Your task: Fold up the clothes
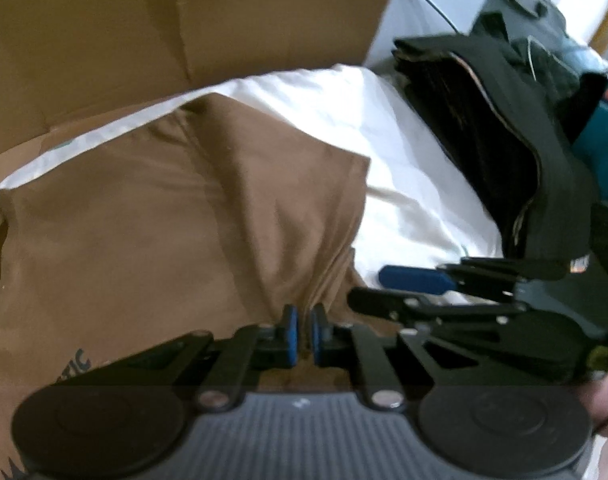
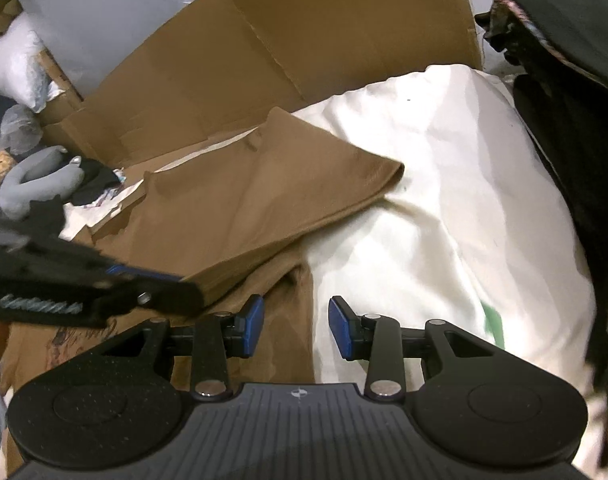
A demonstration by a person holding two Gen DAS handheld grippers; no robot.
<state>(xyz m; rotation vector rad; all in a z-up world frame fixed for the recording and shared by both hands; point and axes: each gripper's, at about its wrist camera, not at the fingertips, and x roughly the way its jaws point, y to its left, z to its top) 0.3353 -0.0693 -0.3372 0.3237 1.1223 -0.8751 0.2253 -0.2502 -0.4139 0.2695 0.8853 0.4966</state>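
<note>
Brown T-shirt [image 1: 163,216] lay partly folded on the white bedding [image 1: 404,184], cardboard box [image 1: 163,32] just behind it, dark clothes pile [image 1: 504,128] off to the right. My read on the fabric: light, thin, limp knit; it would drape and bunch rather than hold a crease, wouldn't be slippery, and wouldn't be fragile. Best taken at a hem or folded edge, pinching through both layers so the fold travels as one piece; a mid-panel grab would likely just tent it. Left gripper [image 1: 304,330] was closed almost fully, blue pads nearly together with a gathered ridge of the brown cloth pinched between them near the shirt's near edge. Right gripper [image 2: 295,326] stood at a medium gap, pads apart over the spot where the shirt's edge met the bedding, nothing clamped; whether the left pad brushed the cloth I couldn't tell. In the right wrist view the shirt [image 2: 255,200] showed a doubled flap, its corner resting on the bedding [image 2: 444,200].
</note>
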